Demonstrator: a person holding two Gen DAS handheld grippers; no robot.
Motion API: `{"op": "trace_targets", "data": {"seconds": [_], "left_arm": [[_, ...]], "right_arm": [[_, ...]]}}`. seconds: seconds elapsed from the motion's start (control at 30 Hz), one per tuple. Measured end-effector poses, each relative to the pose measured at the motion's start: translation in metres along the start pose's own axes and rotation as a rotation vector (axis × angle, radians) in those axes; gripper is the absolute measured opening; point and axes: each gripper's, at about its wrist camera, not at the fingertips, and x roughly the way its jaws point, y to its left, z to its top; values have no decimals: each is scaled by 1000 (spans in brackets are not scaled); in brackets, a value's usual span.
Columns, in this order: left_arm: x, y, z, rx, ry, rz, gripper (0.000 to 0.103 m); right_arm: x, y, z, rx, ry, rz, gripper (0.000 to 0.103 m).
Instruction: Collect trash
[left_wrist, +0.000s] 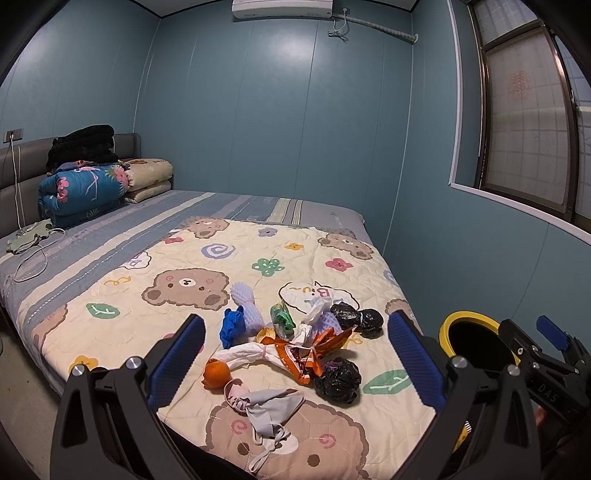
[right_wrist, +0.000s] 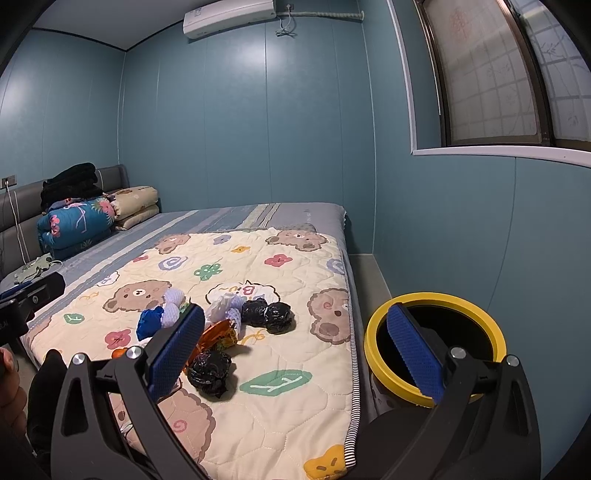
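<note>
A pile of trash lies on the bear-print quilt (left_wrist: 184, 258) near the foot of the bed. It holds an orange (left_wrist: 217, 373), a blue bag (left_wrist: 232, 326), a white foam net (left_wrist: 243, 301), a green wrapper (left_wrist: 282, 318), an orange snack wrapper (left_wrist: 317, 354), white tissue (left_wrist: 242, 355), a grey face mask (left_wrist: 269, 406) and three knotted black bags (left_wrist: 338, 380) (right_wrist: 267, 313) (right_wrist: 209, 373). My left gripper (left_wrist: 295, 317) hangs open above the pile and holds nothing. My right gripper (right_wrist: 295, 310) is open and empty between the quilt's edge and a yellow-rimmed bin (right_wrist: 443, 297).
The bin (left_wrist: 448, 332) stands on the floor to the right of the bed. Folded bedding (left_wrist: 85, 188) and dark clothes are stacked at the headboard. A white cable (left_wrist: 33, 266) trails on the striped sheet. Blue walls and a window (right_wrist: 487, 74) close the right side.
</note>
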Motion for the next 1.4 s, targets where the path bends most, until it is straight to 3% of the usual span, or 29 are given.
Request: {"op": "trace_targets", "data": {"seconds": [1.4], "left_arm": [[3, 2, -7, -7, 18, -5, 96]], "right_arm": [[4, -2, -3, 0, 9, 11, 95]]}}
